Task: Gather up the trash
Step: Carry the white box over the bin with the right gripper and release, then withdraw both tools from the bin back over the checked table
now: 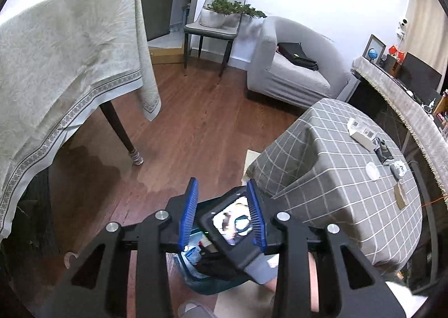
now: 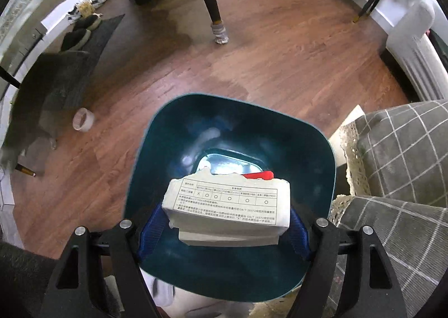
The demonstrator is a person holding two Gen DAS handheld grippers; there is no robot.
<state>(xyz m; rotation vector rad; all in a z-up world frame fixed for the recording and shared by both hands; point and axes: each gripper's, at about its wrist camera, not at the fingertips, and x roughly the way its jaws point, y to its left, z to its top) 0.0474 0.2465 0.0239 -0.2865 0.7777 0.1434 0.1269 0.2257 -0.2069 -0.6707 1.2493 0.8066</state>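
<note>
Trash box [image 2: 226, 206], white card, torn along its top edge, a printed table on its face, is gripped by the right gripper [image 2: 226, 222]. The blue pads stand wide and press on both ends of it. It hangs directly above the mouth of the dark teal bin [image 2: 173, 133], not yet inside.

Down in the bin, past the box, a red piece [image 2: 259, 175] lies against the far side. Beside it is something pale and shiny that I can't identify. That's all that shows on the bottom.

Over to the left gripper [image 1: 223, 206]: partly open, nothing between the pads. It looks down past its own fingers onto the black back of the right gripper and the bin below.

On the wooden floor left of the bin lies a roll of tape [image 2: 82, 119], on its own.

Just right of the bin stands the low table under a grey checked cloth [image 1: 322, 155]. More bits sit along its far side: small white boxes [image 1: 361, 133], dark packets [image 1: 383, 151], a white round disc [image 1: 372, 171], a tan card [image 1: 400, 194].

Further back, a grey sofa [image 1: 294, 74] carries a black bag [image 1: 296, 56]. A grey chair [image 1: 212, 29] holds a white planter [image 1: 212, 16] of greenery.
</note>
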